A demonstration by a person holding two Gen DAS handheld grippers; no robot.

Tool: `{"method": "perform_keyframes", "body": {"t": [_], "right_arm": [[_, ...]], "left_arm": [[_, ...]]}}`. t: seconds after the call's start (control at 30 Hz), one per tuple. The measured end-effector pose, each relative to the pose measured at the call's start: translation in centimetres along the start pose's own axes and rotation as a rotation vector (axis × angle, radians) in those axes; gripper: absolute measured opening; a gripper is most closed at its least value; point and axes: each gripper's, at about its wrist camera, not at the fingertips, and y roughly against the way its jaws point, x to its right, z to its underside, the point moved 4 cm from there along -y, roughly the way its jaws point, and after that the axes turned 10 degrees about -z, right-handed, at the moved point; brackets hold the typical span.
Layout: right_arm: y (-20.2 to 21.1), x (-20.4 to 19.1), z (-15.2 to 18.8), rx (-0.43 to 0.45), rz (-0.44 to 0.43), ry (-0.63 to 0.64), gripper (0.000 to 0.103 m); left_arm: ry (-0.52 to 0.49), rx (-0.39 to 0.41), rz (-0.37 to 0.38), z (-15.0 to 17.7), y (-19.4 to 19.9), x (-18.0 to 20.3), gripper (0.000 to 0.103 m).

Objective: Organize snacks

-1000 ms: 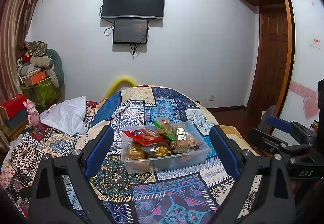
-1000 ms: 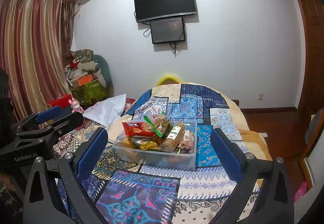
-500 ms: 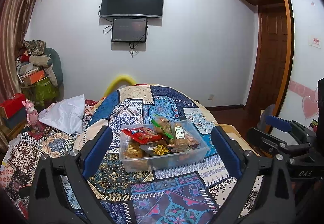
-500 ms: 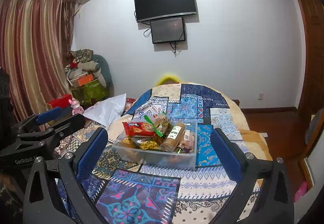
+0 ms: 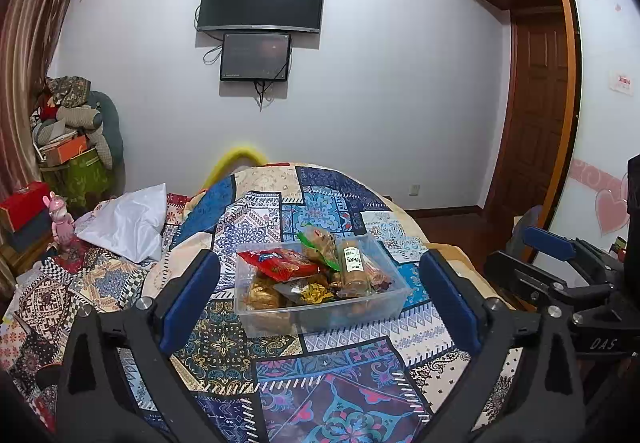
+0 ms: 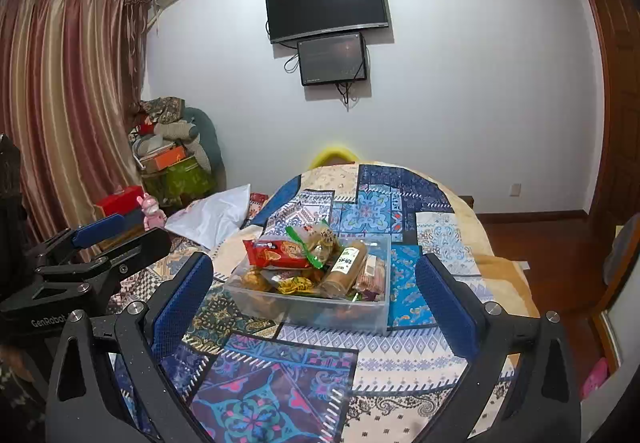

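Observation:
A clear plastic bin [image 5: 320, 317] [image 6: 312, 307] sits on the patchwork-covered round table [image 5: 328, 383], a short way ahead of both grippers. It holds several snacks: a red packet [image 5: 280, 263] [image 6: 276, 253], a brown tube with a white label [image 5: 352, 267] [image 6: 346, 267], a green-edged bag [image 5: 318, 239] and gold-wrapped pieces. My left gripper [image 5: 319, 263] hovers over the near table; its jaws are opening, with nothing between them. My right gripper [image 6: 314, 263] is open and empty, level with the left one and on its right.
A white pillow [image 5: 128, 221], a pink toy [image 5: 62, 219] and a red box [image 5: 24, 199] lie left of the table. A pile of bags [image 6: 172, 147] stands by the curtain. The wooden door [image 5: 536, 139] and floor are to the right.
The left gripper's fingers have spread slightly wider apart. The bin, the snacks and the right gripper have stayed where they were.

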Motion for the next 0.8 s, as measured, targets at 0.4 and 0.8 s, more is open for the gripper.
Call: {"method": "perform_keyframes", "body": {"t": [0.4,0.8], "right_arm": [[-0.09,-0.17,0.24,-0.007,-0.001,0.0,0.101],[-0.13,-0.13,0.21,-0.008,-0.001,-0.005,0.101]], "left_arm": [[0.006,-0.02,0.007,0.18,-0.17,-0.38,0.103],[-0.023,0.009,-0.002,0.2,0.26,0.1,0.103]]}}
